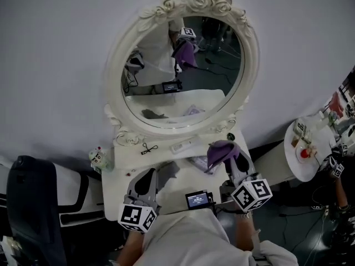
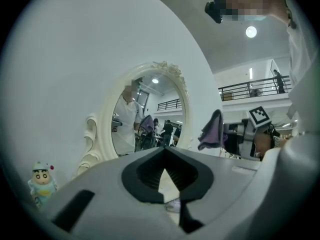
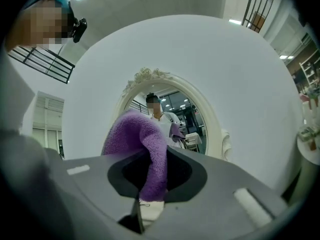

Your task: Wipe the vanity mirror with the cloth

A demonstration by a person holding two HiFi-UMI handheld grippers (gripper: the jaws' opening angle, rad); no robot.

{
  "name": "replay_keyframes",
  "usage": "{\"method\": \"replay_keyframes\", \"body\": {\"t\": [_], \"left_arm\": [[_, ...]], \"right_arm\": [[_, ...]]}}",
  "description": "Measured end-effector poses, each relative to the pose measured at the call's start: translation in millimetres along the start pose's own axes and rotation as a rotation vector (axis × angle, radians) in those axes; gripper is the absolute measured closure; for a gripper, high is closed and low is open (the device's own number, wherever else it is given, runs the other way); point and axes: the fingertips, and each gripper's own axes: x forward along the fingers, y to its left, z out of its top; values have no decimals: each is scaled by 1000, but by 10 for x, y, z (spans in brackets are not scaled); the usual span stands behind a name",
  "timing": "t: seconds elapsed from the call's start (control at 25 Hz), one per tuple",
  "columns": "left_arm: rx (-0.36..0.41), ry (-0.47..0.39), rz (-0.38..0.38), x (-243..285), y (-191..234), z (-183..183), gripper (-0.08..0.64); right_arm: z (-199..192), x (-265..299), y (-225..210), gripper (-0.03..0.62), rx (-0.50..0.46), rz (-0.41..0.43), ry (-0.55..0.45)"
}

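Holding a fluffy purple cloth [image 1: 222,149] pinched between its jaws, our right gripper [image 1: 235,160] hovers above the white vanity tabletop [image 1: 128,160]. The fabric is bunched over the jaw tips and clear of the surface. Our left gripper [image 1: 162,175] hangs alongside at about the same height, jaws drawn together on nothing. Beyond them on the tabletop lie a small black scissor-like tool [image 1: 148,147] and a white tube [image 1: 182,145], with a little cartoon figurine [image 1: 97,157] at the left edge. Farther back stands the oval vanity mirror [image 1: 208,93] in its carved white rose frame [image 1: 119,54], before a pale wall [image 1: 55,65], with the cloth well apart from its glass. We judge the pick-up done and the wiping not yet begun. The next move, as we read it, calls for carrying the right gripper up and forward to the glass. There it must press the cloth's loose fold flat, keeping the hard jaws off the surface and clear of the ornate frame.
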Motion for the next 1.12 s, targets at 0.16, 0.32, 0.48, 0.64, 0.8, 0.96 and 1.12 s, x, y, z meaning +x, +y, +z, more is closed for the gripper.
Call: {"method": "replay_keyframes", "body": {"t": [0.16,0.32,0.48,0.64,0.8,0.96,1.12], "left_arm": [[5,2,55,-108,-176,-172,557],[6,32,47,-79,-648,-352,557],[15,21,24,-71,-1235,-465,557],[18,62,48,-155,-1583,-698,557],[0,137,121,-407,-1803,-976,557],[-17,189,182,-627,-1937,-1144,557],[-31,192,180,-797,-1920,-1156,557]], "right_arm": [[-377,-254,-51,531,43,65,55],[-589,-547,-129,531,56,113,98],[-885,-840,-176,531,95,178,185],[-1104,-1079,-161,531,123,265,240],[-1317,-1282,-103,531,141,374,290],[-1455,-1346,-93,531,114,441,332],[-1425,-1482,50,531,124,427,307]]}}
